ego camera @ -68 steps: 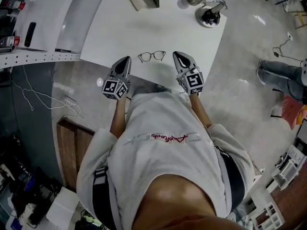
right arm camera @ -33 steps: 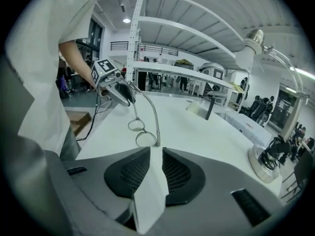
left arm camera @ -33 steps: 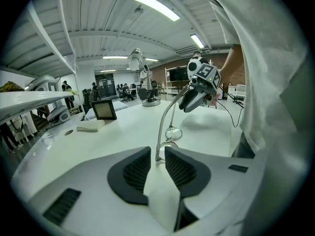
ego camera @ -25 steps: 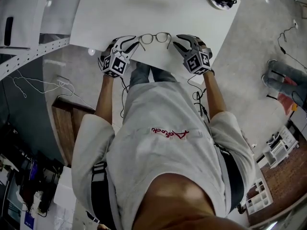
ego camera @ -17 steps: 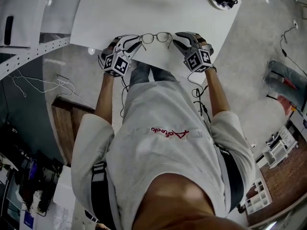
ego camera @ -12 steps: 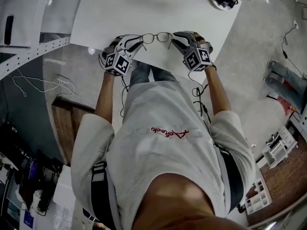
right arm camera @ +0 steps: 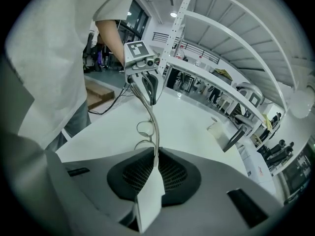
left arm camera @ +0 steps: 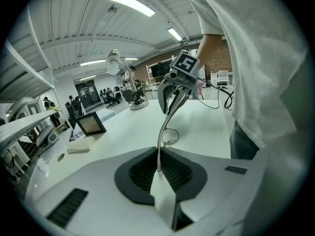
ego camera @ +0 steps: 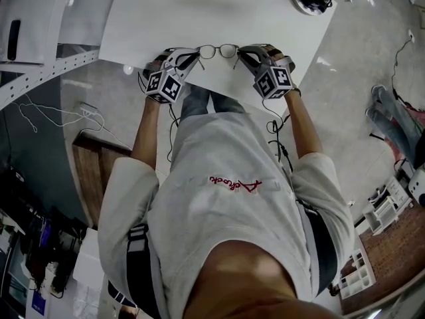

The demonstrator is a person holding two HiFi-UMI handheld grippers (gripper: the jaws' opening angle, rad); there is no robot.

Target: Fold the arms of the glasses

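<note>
White table [ego camera: 199,12] before you — thin round wire glasses [ego camera: 218,50] span sideways, left gripper [ego camera: 193,57] and right gripper [ego camera: 240,52] jaws just closed on their ends.

Being counted: one pair of glasses [ego camera: 218,50]; one white table [ego camera: 199,12]; two grippers, left gripper [ego camera: 191,56] and right gripper [ego camera: 240,54]; one dark-framed panel [left arm camera: 90,124]; one pale block [left arm camera: 81,144].

Ceiling strip lights [left arm camera: 129,3] give bright, even light; fisheye edges bend and darken
</note>
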